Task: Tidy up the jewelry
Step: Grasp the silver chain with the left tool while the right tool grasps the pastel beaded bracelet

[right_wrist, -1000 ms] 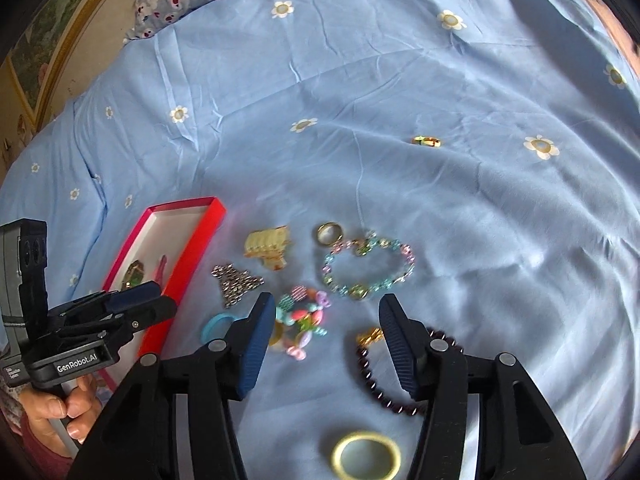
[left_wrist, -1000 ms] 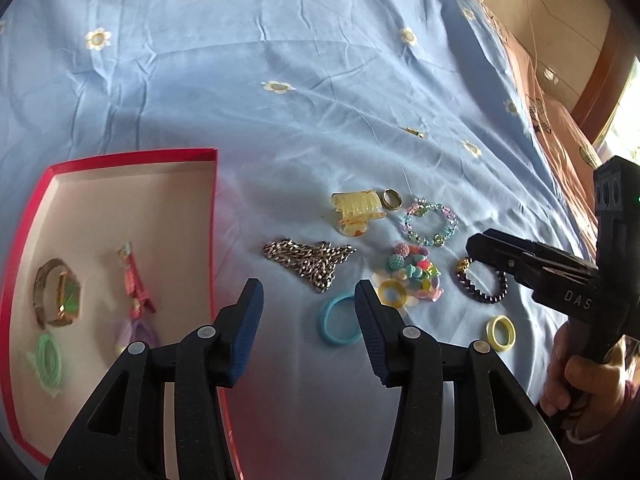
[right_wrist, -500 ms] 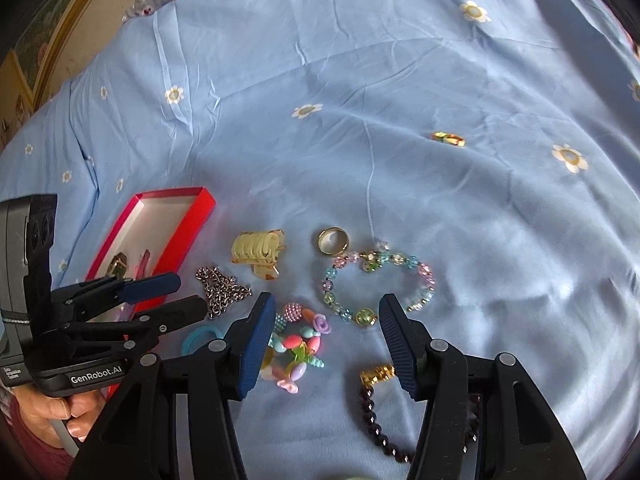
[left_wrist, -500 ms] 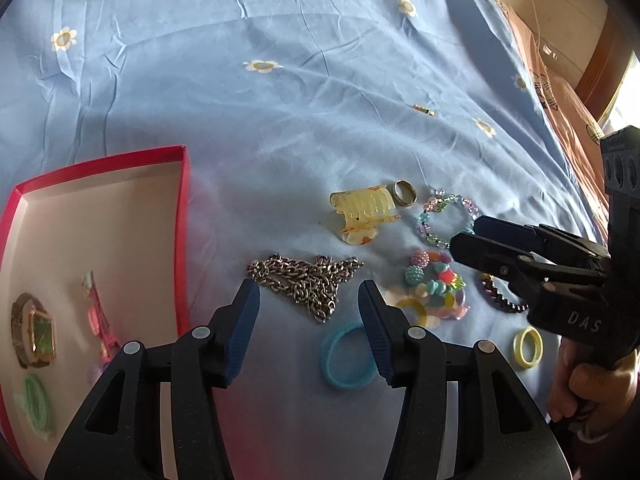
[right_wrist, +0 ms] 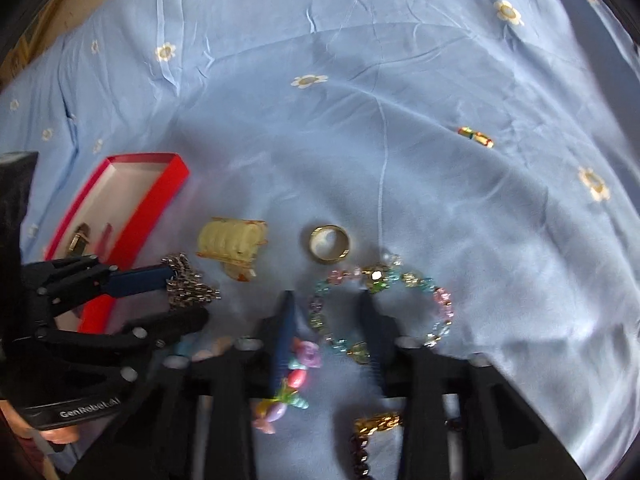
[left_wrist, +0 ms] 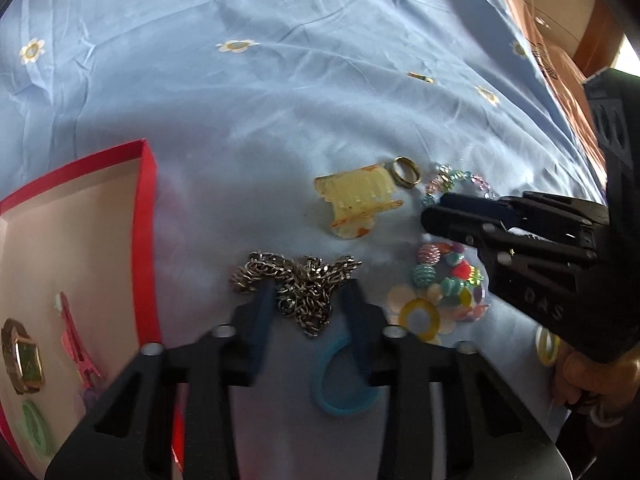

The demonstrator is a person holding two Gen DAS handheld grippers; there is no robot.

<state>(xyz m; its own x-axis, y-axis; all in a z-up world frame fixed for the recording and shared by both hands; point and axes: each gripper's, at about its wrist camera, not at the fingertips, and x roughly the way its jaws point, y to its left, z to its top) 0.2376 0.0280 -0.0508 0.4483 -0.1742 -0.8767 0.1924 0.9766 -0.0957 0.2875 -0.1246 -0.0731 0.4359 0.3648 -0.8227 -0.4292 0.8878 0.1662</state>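
Observation:
My left gripper (left_wrist: 307, 294) is open, its blue fingertips astride a heap of silver chain (left_wrist: 298, 284) on the blue bedsheet; it shows in the right wrist view (right_wrist: 184, 300) too. My right gripper (right_wrist: 326, 308) is open, its fingers straddling the near left part of a pastel bead bracelet (right_wrist: 380, 304). A red box (left_wrist: 148, 216) at the left holds a gold watch (left_wrist: 22, 356), a pink clip (left_wrist: 76, 344) and a green ring (left_wrist: 34, 430).
On the sheet lie a yellow hair claw (left_wrist: 354, 198), a gold ring (left_wrist: 406, 170), a colourful bead cluster (left_wrist: 448, 276), a blue band (left_wrist: 344, 384), a yellow ring (left_wrist: 546, 346), a dark bead bracelet (right_wrist: 364, 440) and a small gold piece (right_wrist: 476, 138) farther away.
Both grippers have moved forward and down. The left now straddles the chain, the right straddles the pastel bracelet. Both jaw gaps have narrowed somewhat.

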